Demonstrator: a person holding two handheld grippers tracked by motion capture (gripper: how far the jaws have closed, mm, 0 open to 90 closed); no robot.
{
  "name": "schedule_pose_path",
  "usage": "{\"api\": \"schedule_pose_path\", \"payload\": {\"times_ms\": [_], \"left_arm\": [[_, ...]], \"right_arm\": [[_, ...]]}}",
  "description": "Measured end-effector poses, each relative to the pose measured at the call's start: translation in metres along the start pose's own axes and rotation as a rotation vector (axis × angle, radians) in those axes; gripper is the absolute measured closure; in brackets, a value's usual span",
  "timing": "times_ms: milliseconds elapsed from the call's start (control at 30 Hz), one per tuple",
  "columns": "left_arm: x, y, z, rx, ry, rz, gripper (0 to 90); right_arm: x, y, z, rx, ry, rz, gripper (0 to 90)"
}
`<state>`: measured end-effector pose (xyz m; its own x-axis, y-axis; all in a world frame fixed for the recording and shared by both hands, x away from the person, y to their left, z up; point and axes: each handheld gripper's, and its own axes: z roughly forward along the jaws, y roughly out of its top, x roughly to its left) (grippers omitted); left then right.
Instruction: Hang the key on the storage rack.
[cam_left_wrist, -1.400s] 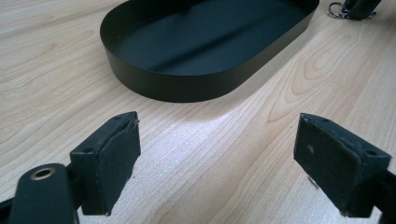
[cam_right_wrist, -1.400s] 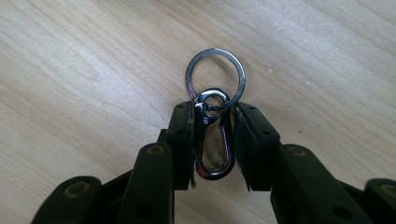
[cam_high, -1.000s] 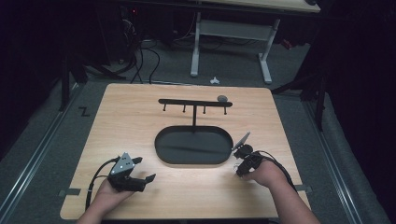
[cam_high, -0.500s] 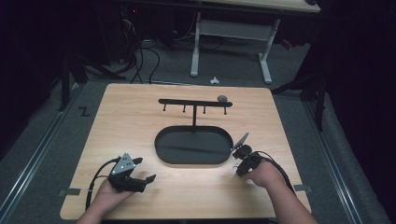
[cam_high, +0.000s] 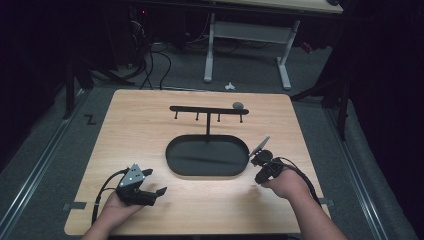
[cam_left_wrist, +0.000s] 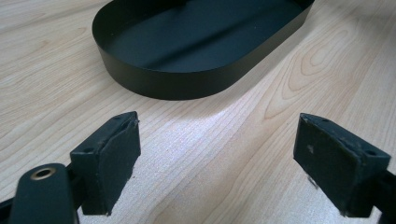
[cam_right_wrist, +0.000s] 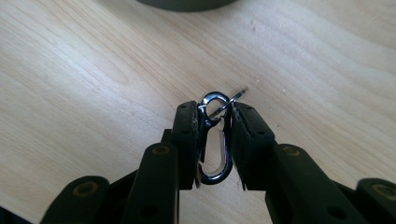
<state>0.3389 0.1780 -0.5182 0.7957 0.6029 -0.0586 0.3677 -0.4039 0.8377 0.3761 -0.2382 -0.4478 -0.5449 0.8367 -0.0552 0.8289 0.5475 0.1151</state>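
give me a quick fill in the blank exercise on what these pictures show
1. The right tool is shut on a small metal ____.
2. The left tool has its jaws ____, with nothing between them.
3. The black oval tray sits on a ____ table.
4. The rack above the tray has ____ hooks hanging from its bar.

Missing words: clip; open; wooden; four
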Motion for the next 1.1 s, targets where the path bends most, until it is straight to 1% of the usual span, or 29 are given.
{"api": "schedule_pose_path", "payload": {"times_ms": [33,100,133,167,200,233,267,300,367,433,467,533,667,700,733,900,933,967,1000,1033,1067,1100], "left_arm": [[0.0,0.0,0.0,-0.001,0.0,-0.001,15.3],[0.0,0.0,0.0,0.0,-0.001,0.0,15.4],[0.0,0.0,0.0,0.001,-0.002,0.0,15.4],[-0.001,0.0,0.0,0.003,-0.002,0.0,15.4],[-0.001,0.0,0.0,0.002,-0.003,0.001,15.4],[-0.001,0.0,0.0,0.001,-0.003,0.0,15.4],[-0.001,0.0,0.0,0.001,-0.003,0.0,15.4],[-0.001,0.0,0.0,0.002,-0.004,-0.001,15.5],[-0.001,0.0,0.0,0.003,-0.006,0.0,15.5],[-0.001,0.0,0.001,0.003,-0.007,0.001,15.5],[-0.001,0.0,0.001,0.003,-0.007,-0.002,15.5],[-0.001,0.0,0.001,0.004,-0.007,-0.001,15.5],[-0.001,0.0,0.001,0.005,-0.005,0.001,15.5],[-0.001,0.0,0.001,0.005,-0.005,0.001,15.5],[-0.001,0.0,0.001,0.005,-0.005,0.001,15.5],[-0.002,0.0,0.001,0.007,-0.006,0.002,15.5],[-0.002,0.0,0.001,0.008,-0.007,0.003,15.6],[-0.002,0.0,0.001,0.007,-0.006,0.003,15.6],[-0.001,0.0,0.001,0.004,-0.006,0.002,15.5],[-0.001,0.0,0.001,0.004,-0.007,-0.001,15.5],[-0.001,0.0,0.0,0.002,-0.007,-0.003,15.5],[0.0,0.0,0.0,0.001,-0.007,-0.004,15.5]], "right_arm": [[0.0,0.0,0.0,0.0,0.0,0.0,71.9],[0.003,0.001,-0.009,-0.015,0.001,0.005,71.9],[0.003,0.001,-0.009,-0.015,0.001,0.005,71.9],[0.003,0.002,-0.014,-0.02,0.002,0.002,71.9],[0.004,0.002,-0.016,-0.019,-0.001,0.015,71.9],[0.005,0.002,-0.018,-0.02,-0.001,0.016,71.9],[0.005,0.002,-0.018,-0.02,-0.001,0.016,71.9],[0.003,0.002,-0.023,-0.031,0.005,0.01,71.9],[0.003,0.002,-0.027,-0.03,0.018,0.016,71.9],[0.003,0.003,-0.029,-0.03,0.02,0.018,71.9],[0.003,0.004,-0.035,-0.028,0.02,0.025,71.9],[0.003,0.004,-0.037,-0.028,0.018,0.022,71.9],[0.002,0.008,-0.049,-0.035,0.013,0.017,72.0],[0.001,0.01,-0.055,-0.038,0.01,0.017,72.0],[0.001,0.01,-0.055,-0.038,0.01,0.017,72.0],[0.001,0.018,-0.069,-0.048,0.0,0.014,72.0],[0.001,0.022,-0.074,-0.054,-0.003,0.011,72.0],[0.001,0.022,-0.074,-0.054,-0.003,0.011,72.0],[0.002,0.024,-0.077,-0.051,-0.003,0.022,72.0],[0.001,0.026,-0.08,-0.056,-0.008,0.008,72.1],[0.0,0.028,-0.082,-0.06,-0.012,0.007,72.0],[0.001,0.03,-0.085,-0.059,-0.013,0.022,72.0]]}}
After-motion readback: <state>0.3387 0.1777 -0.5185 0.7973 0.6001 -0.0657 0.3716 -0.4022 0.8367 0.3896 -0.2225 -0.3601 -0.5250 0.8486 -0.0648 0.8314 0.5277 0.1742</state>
